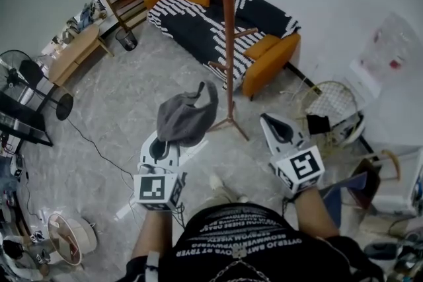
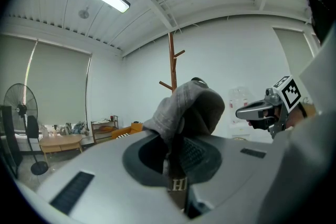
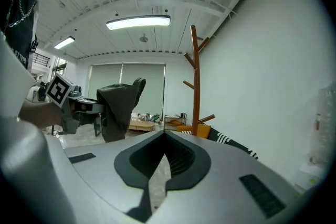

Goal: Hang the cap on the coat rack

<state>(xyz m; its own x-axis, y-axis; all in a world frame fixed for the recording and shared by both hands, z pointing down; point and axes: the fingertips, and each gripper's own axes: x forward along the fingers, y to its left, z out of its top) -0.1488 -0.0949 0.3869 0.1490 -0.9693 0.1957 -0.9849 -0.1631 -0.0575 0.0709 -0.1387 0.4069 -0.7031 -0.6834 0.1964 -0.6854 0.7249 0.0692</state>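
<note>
Before the coat rack [image 1: 229, 43], left gripper [image 1: 161, 150] juts level, gripping cap [image 1: 186, 117].

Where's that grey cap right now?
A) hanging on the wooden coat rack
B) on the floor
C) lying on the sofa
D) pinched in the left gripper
D: the left gripper has its jaws closed on the grey cap, held up short of the coat rack.

A black shirt [image 1: 258, 238] with white lettering was worn. The grey left gripper [image 1: 160, 145] and right gripper [image 1: 268, 119] were each fitted with a black-and-white marker cube [image 1: 158, 189].
</note>
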